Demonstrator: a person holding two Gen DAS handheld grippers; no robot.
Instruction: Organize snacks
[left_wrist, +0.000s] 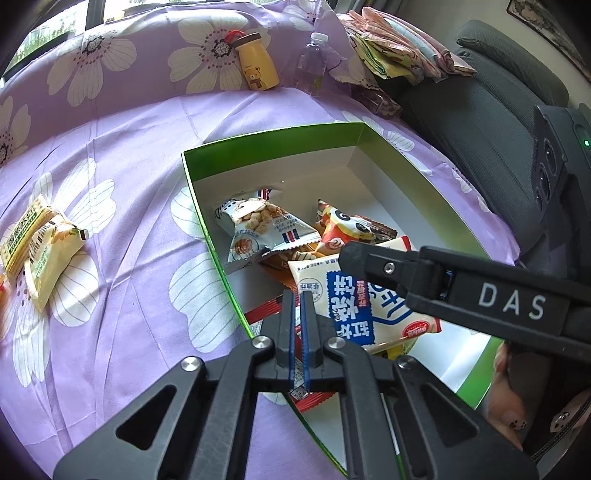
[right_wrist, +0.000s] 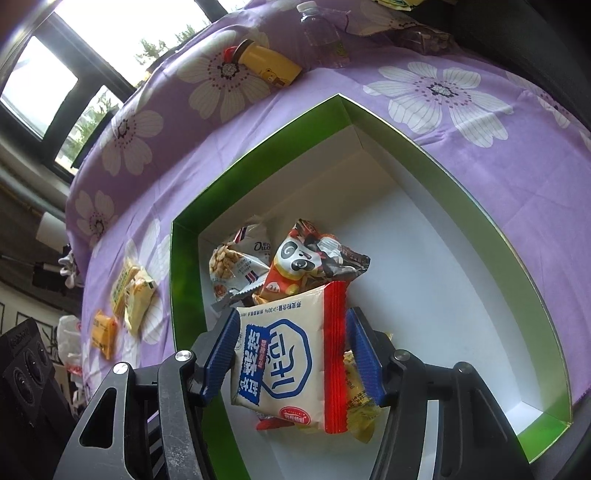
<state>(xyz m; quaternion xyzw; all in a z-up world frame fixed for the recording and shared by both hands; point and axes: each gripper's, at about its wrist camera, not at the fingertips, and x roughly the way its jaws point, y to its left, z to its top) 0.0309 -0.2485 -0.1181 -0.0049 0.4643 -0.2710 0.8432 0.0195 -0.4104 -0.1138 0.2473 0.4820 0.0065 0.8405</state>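
A green box with a white inside stands on the purple flowered cloth. In it lie a grey peanut packet, an orange panda packet, a red packet and a yellow one. On top of this pile rests a cream packet with blue print and a red edge. My right gripper straddles it; the jaws are open, and the right pad stands slightly off the red edge. My left gripper is shut and empty over the box's near left wall. Yellow-green cracker packets lie on the cloth, left of the box.
A yellow bear bottle and a clear water bottle stand at the back. Folded cloths and a dark chair are at the far right. A small orange packet lies near the crackers. A hand shows at lower right.
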